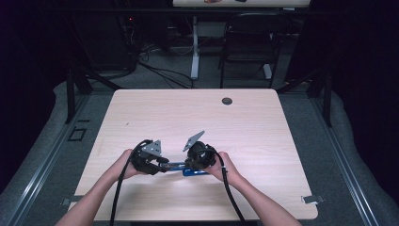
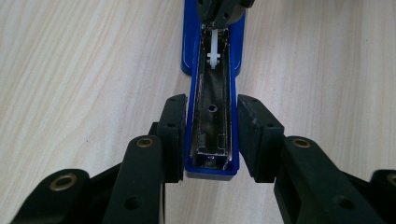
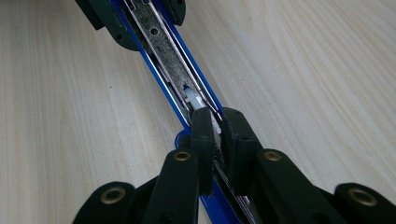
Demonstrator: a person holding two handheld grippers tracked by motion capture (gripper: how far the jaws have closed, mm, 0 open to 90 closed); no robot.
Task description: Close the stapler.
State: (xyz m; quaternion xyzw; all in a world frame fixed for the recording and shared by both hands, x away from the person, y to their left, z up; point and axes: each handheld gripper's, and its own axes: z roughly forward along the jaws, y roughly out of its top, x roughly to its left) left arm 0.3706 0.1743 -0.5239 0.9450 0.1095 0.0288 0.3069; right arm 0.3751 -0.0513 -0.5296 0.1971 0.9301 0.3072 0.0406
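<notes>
While both hands (image 1: pixel 127 165) meet near the bench's (image 1: pixel 244 127) front edge, the left gripper (image 2: pixel 211 135) loosely straddles the glossy blue stapler (image 2: pixel 212 116); the right gripper (image 3: pixel 215 140) clamps its metal rail (image 3: pixel 161 35).

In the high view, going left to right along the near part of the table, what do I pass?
Person's left hand → left gripper → blue stapler → right gripper → person's right hand.
</notes>
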